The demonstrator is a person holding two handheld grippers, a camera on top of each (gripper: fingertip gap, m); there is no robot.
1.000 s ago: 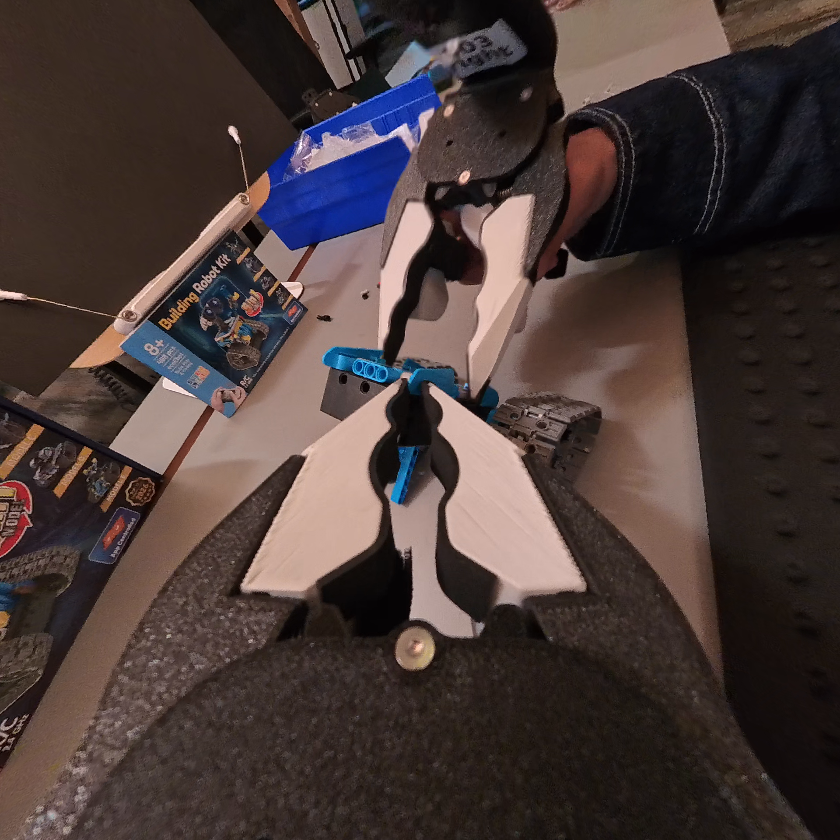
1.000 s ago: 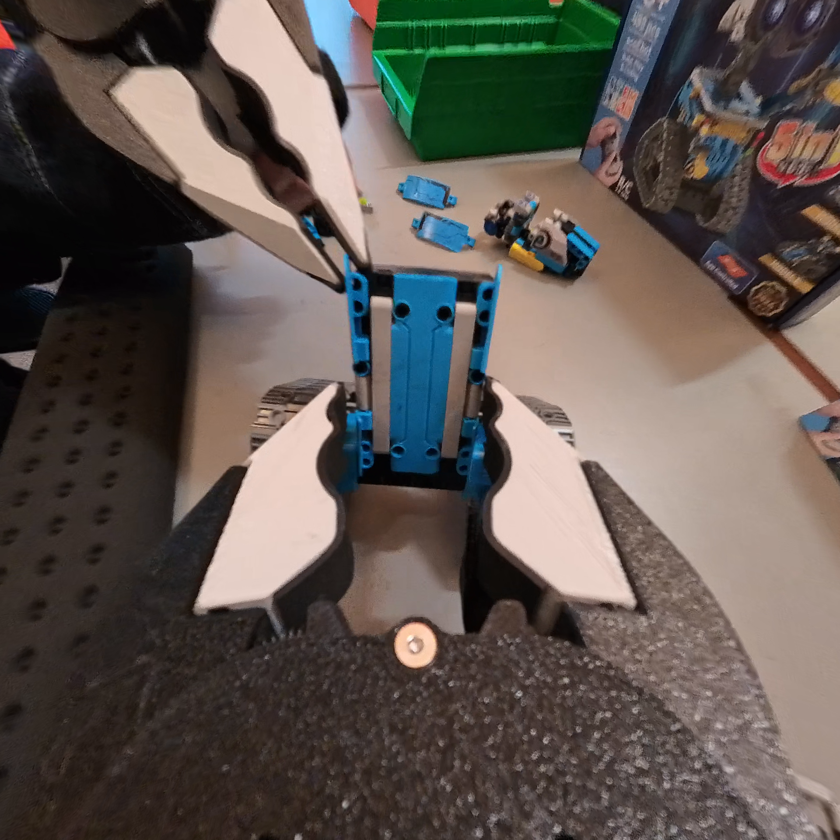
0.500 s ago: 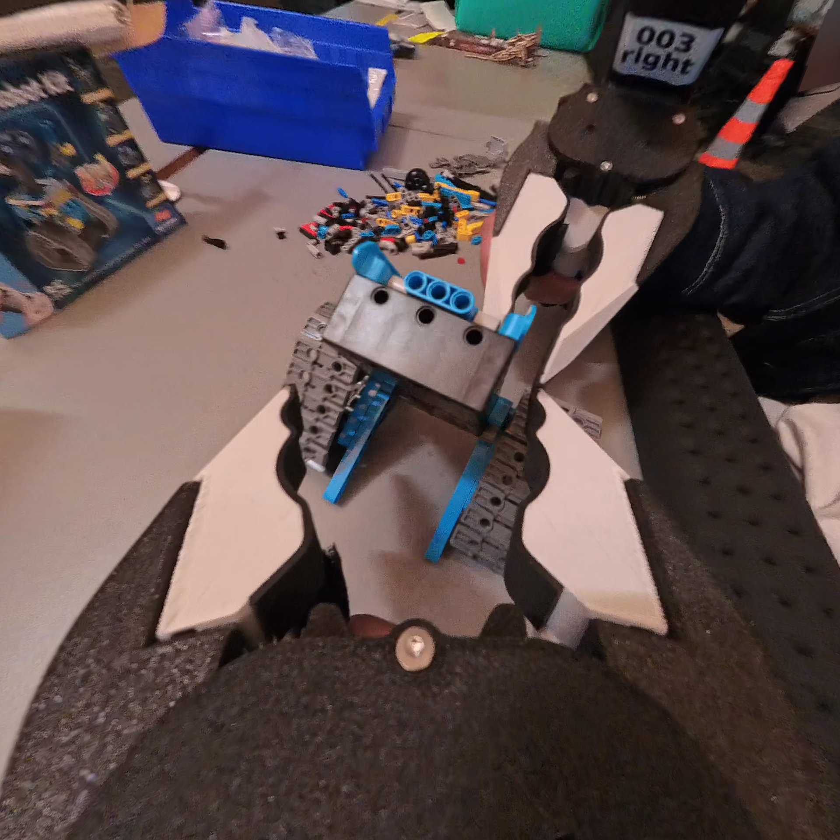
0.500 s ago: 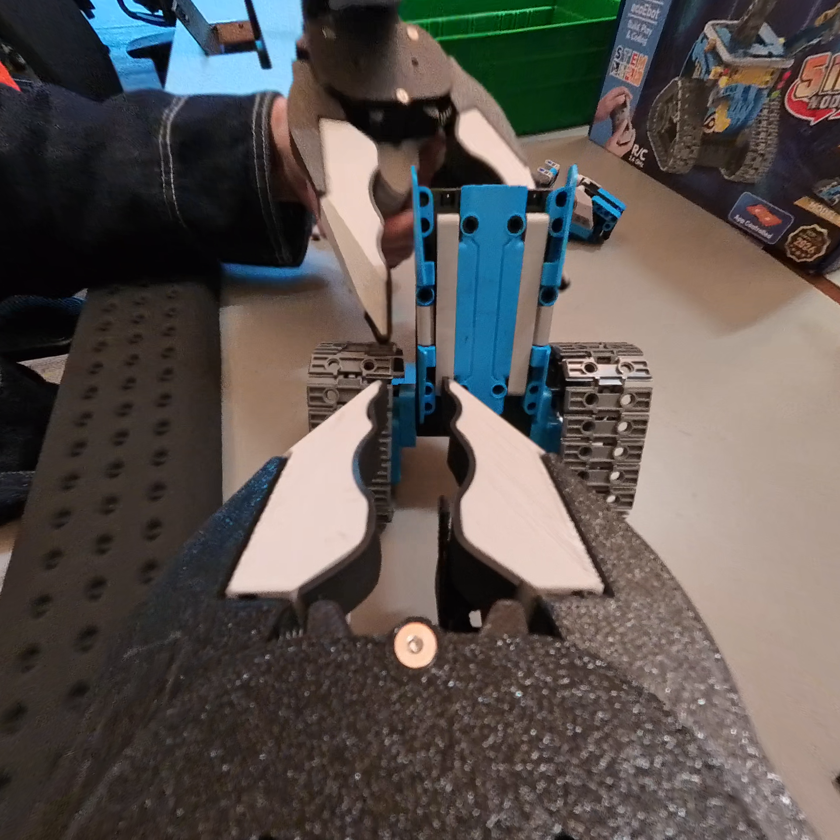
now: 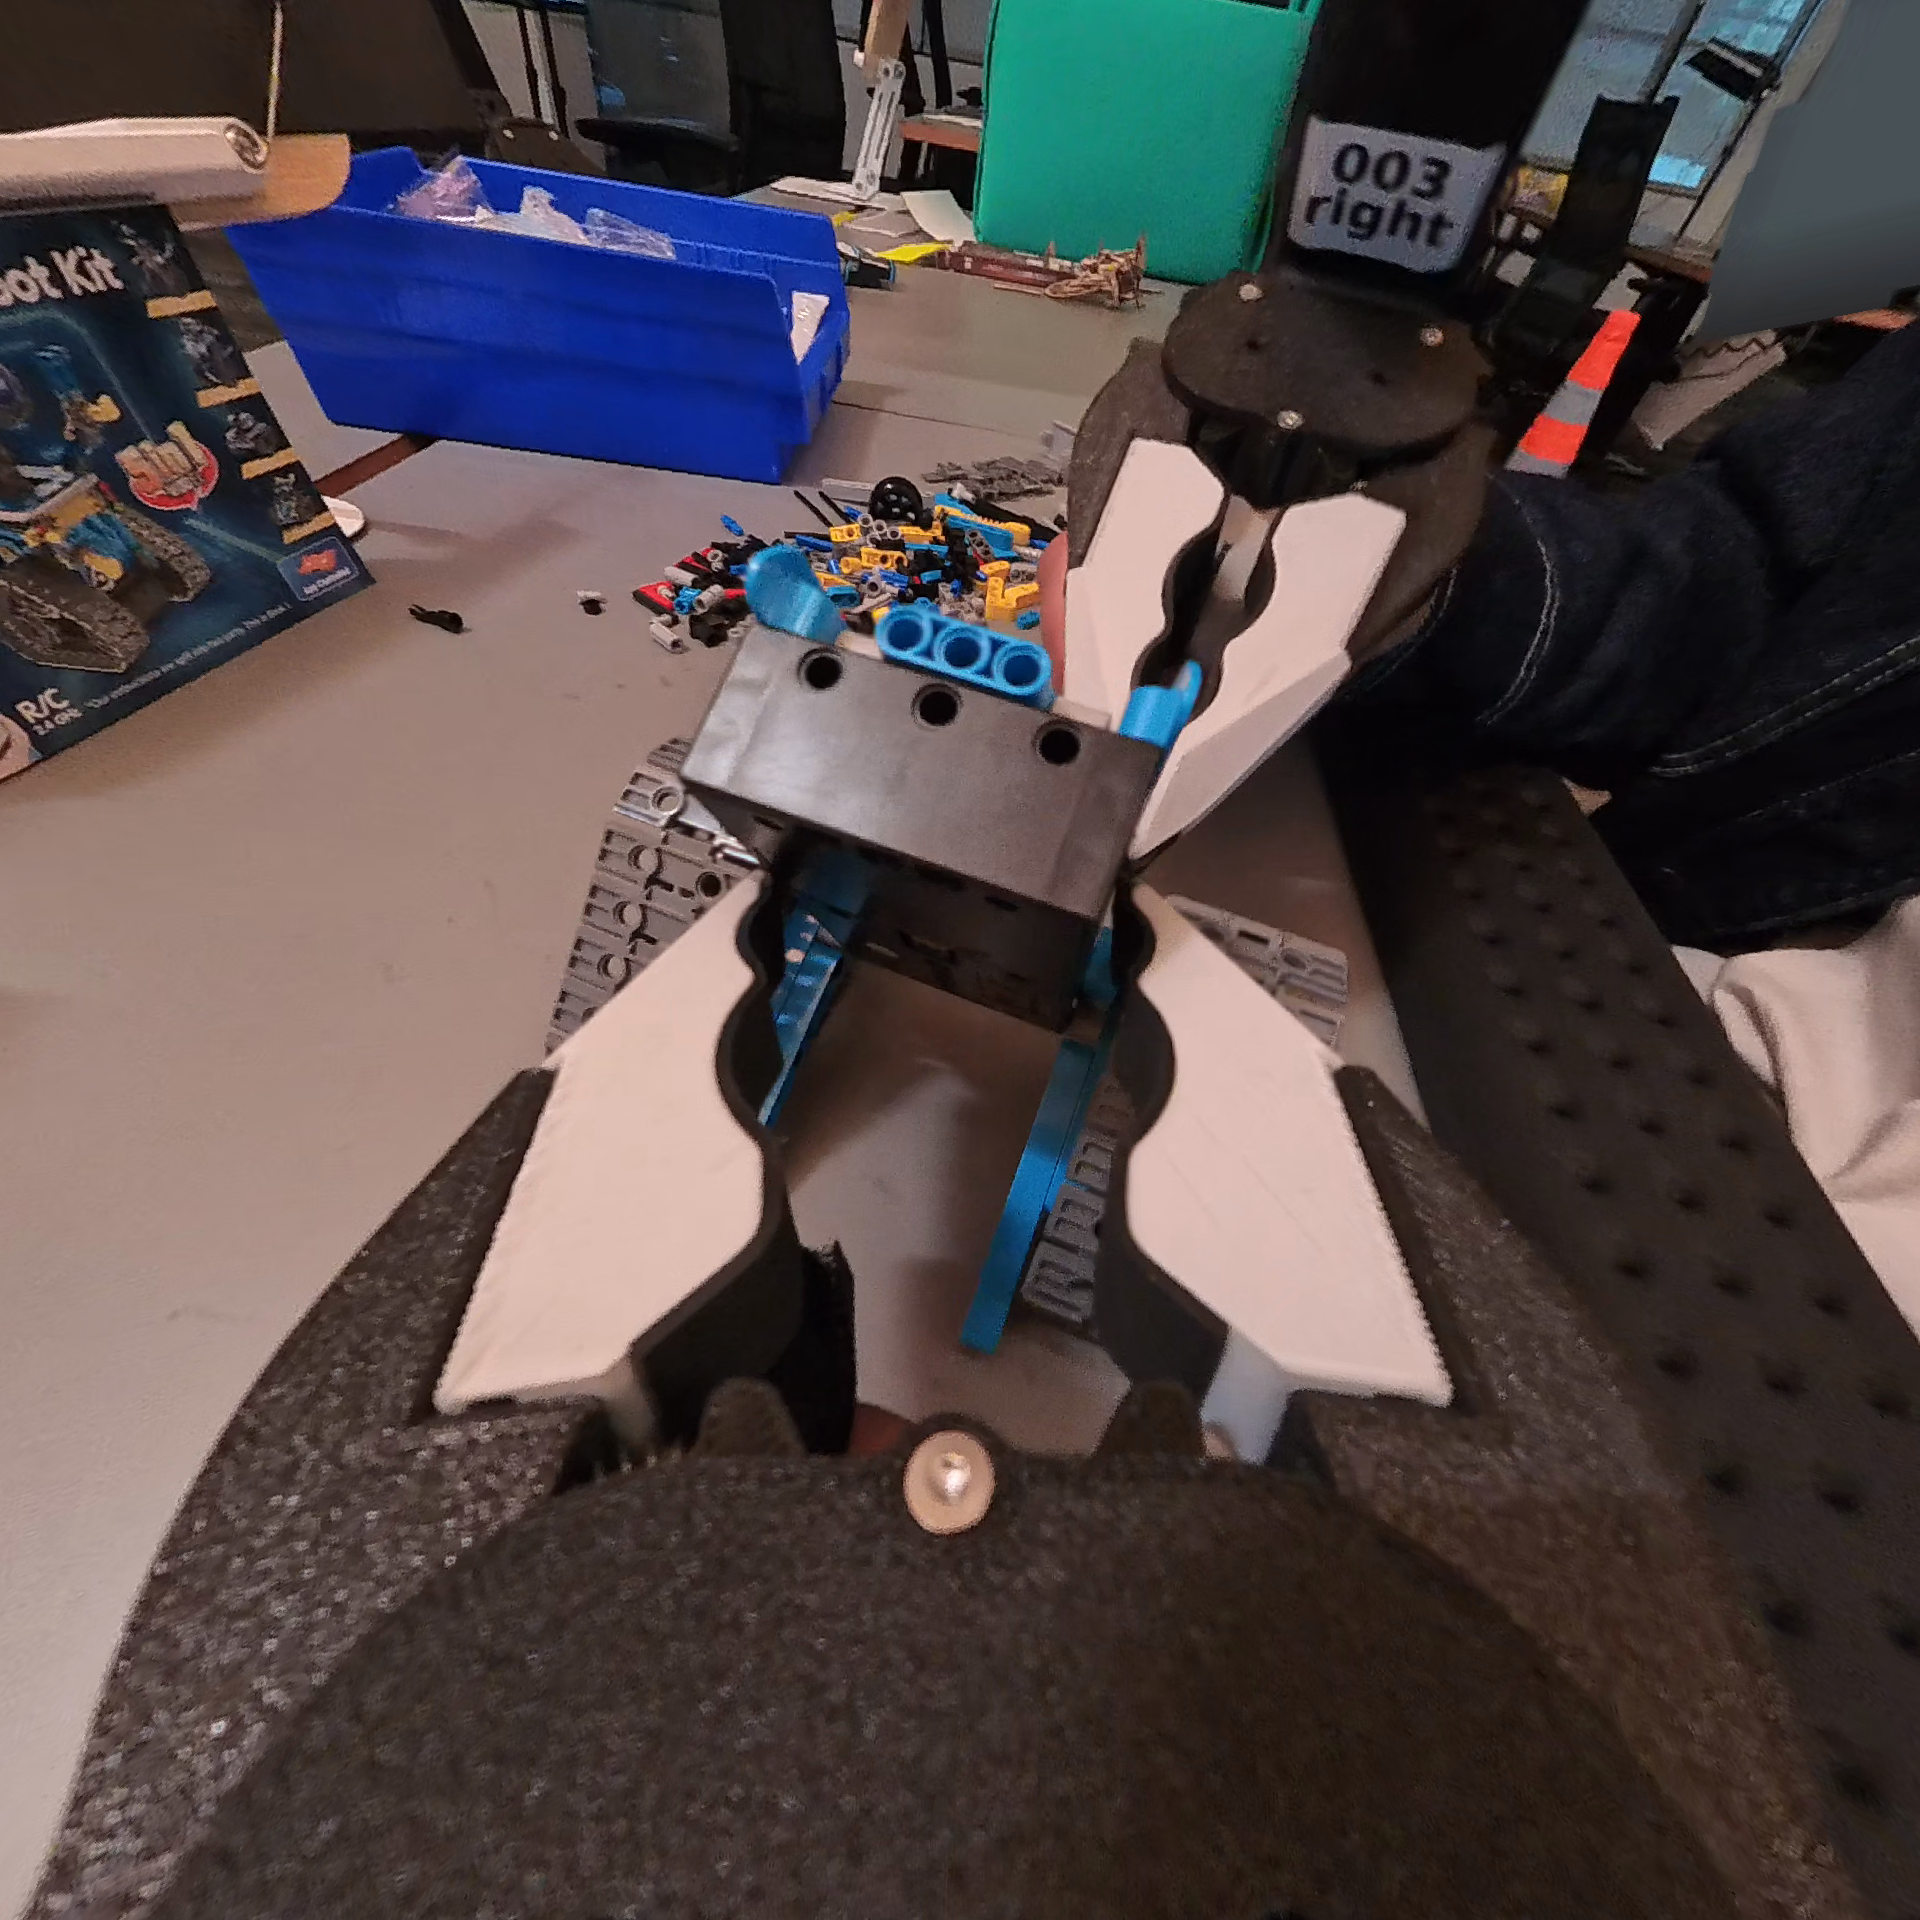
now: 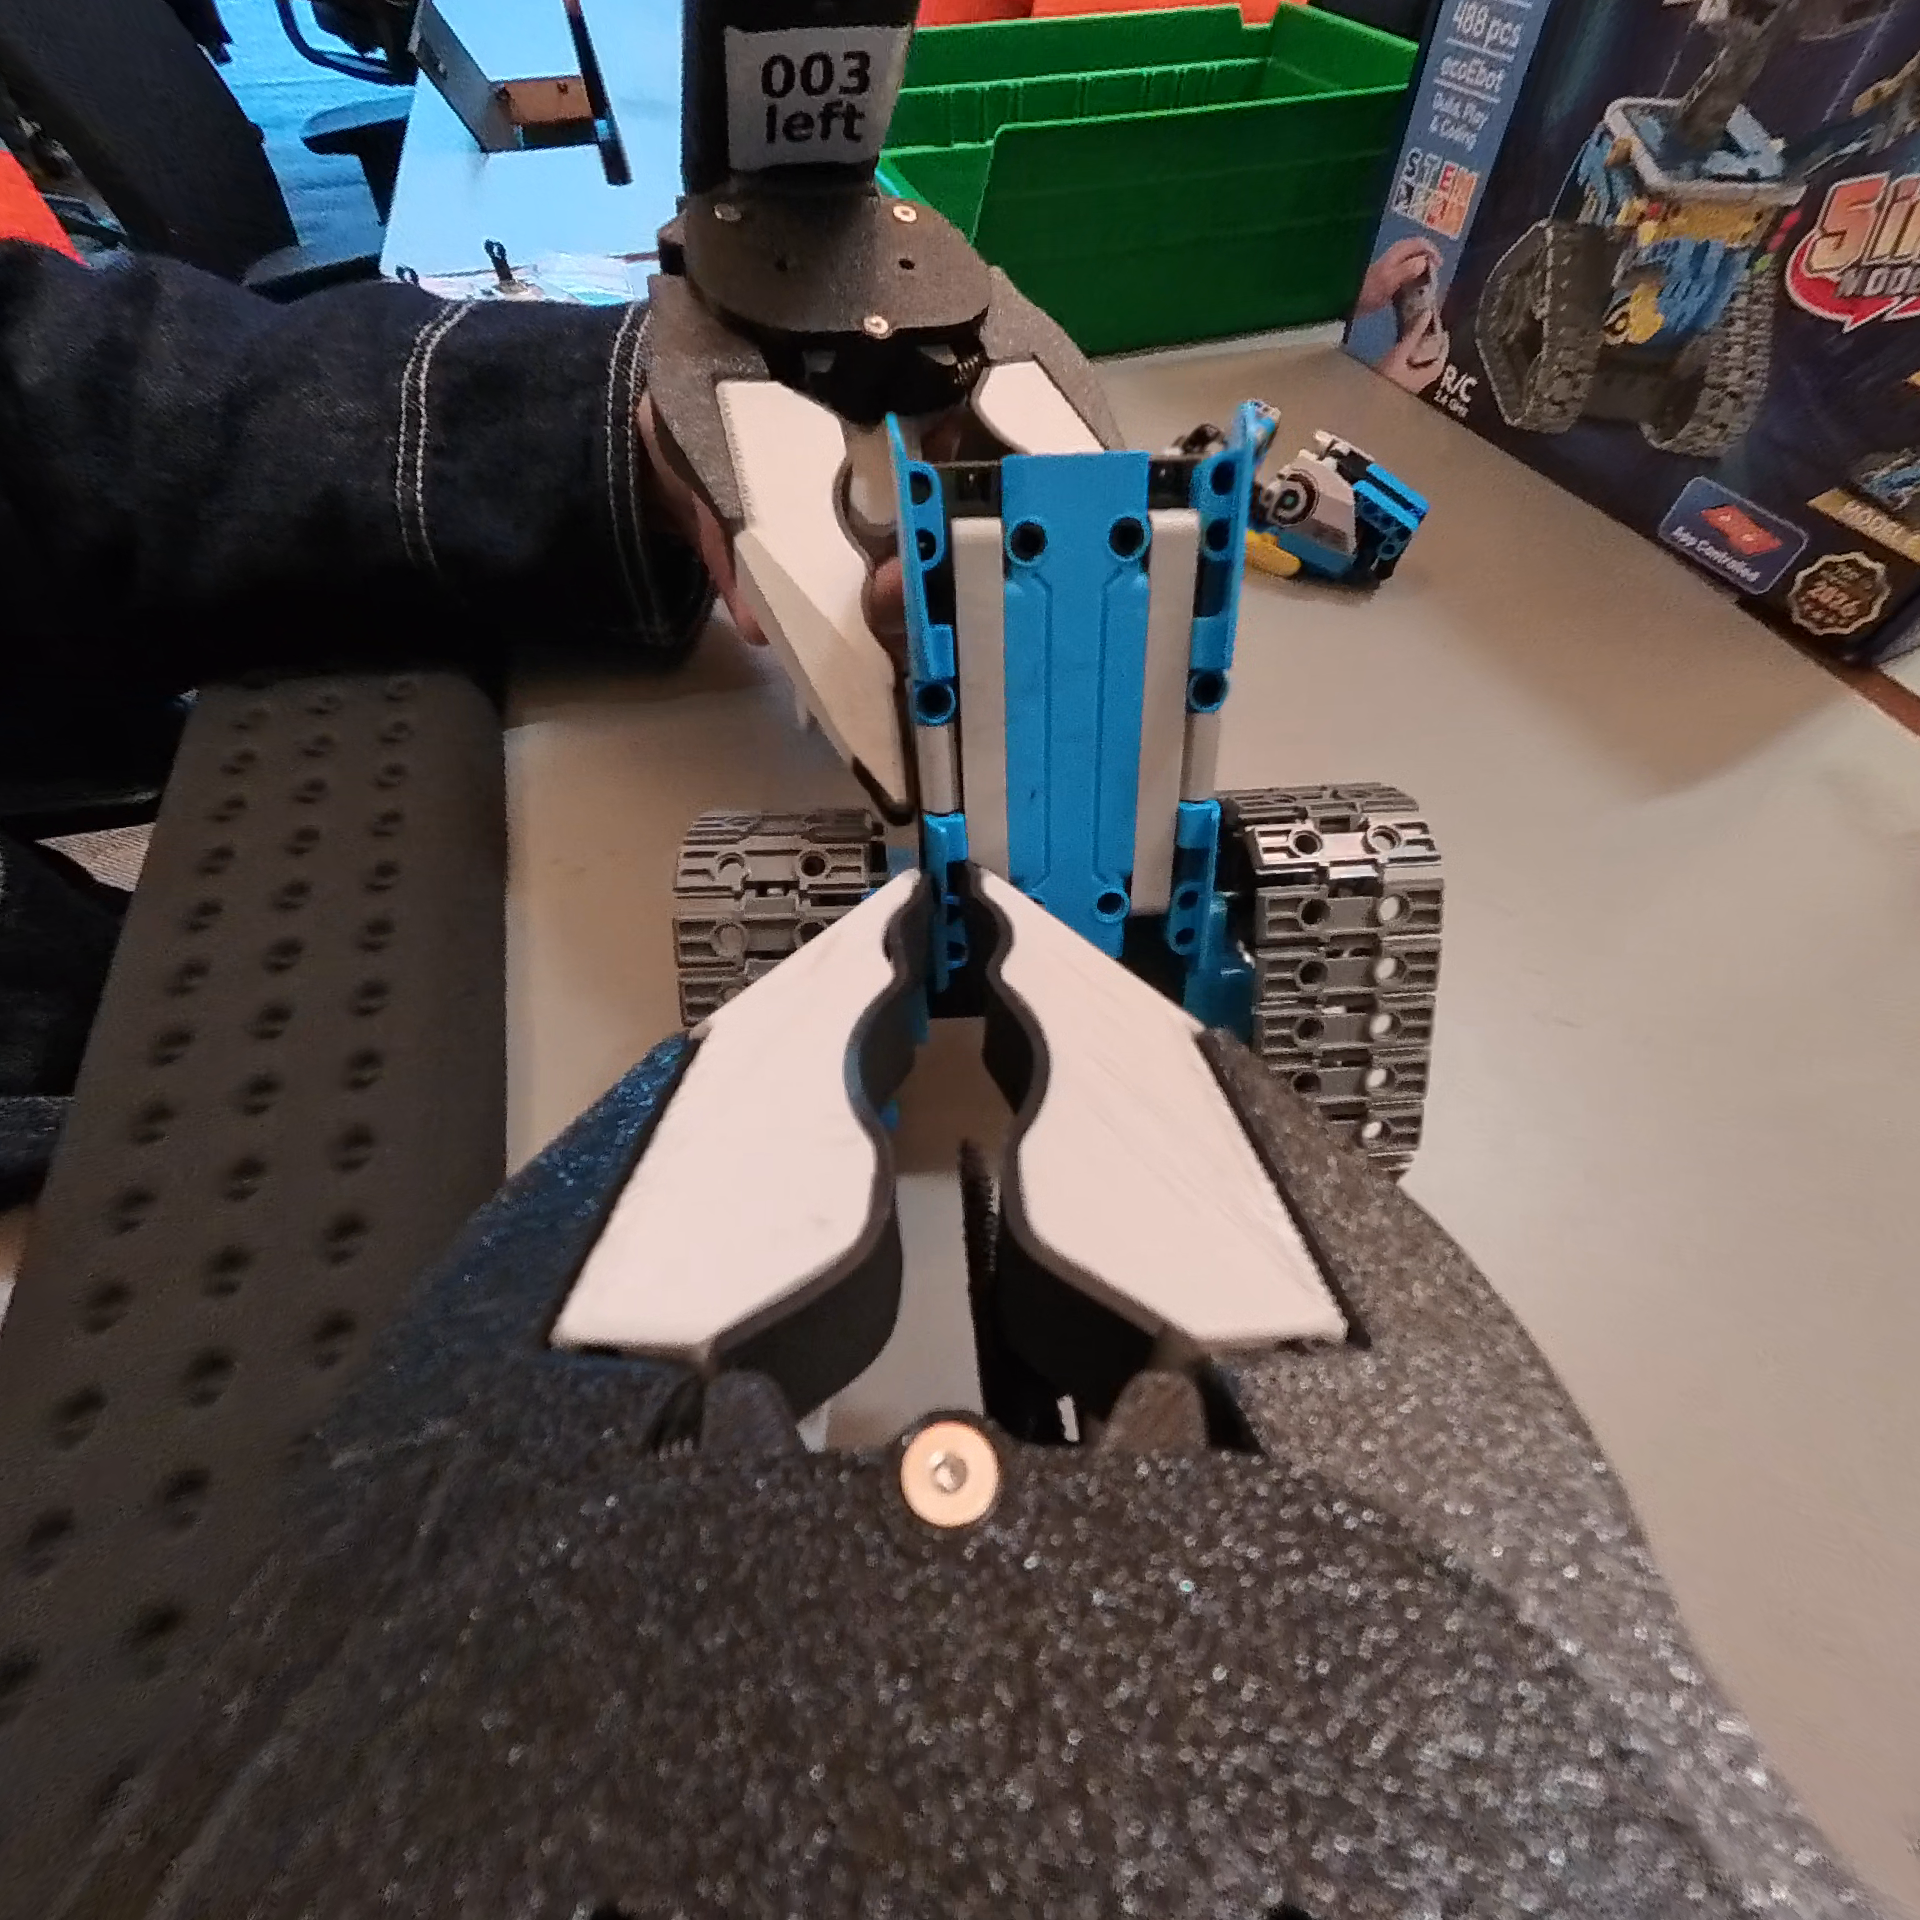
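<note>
Left wrist view: the left gripper (image 5: 940, 914) stands with its white fingers spread, flanking the black block of a blue, black and grey tracked brick-built vehicle (image 5: 914, 831) at frame centre on the grey table (image 5: 312, 935); whether the fingertips touch the block cannot be told. The right gripper (image 5: 1174, 769) enters from the upper right, closed on a blue beam at the model's far corner. Behind lie a scatter of small loose bricks (image 5: 894, 561), a blue plastic bin (image 5: 551, 312) upper left, a printed kit box (image 5: 135, 468) at far left, and a black perforated mat (image 5: 1621, 1143) along the right. Right wrist view: the right gripper (image 6: 948, 883) is pinched on a blue upright beam at the model's (image 6: 1070, 707) lower left; the model stands upright, long axis vertical, blue panel facing the camera, tracks on the table. The left gripper (image 6: 883, 665) descends from the upper left behind it. A green plastic bin (image 6: 1143, 187) sits top centre, a small brick assembly (image 6: 1330, 520) right of centre, a second printed box (image 6: 1662, 291) upper right.
</note>
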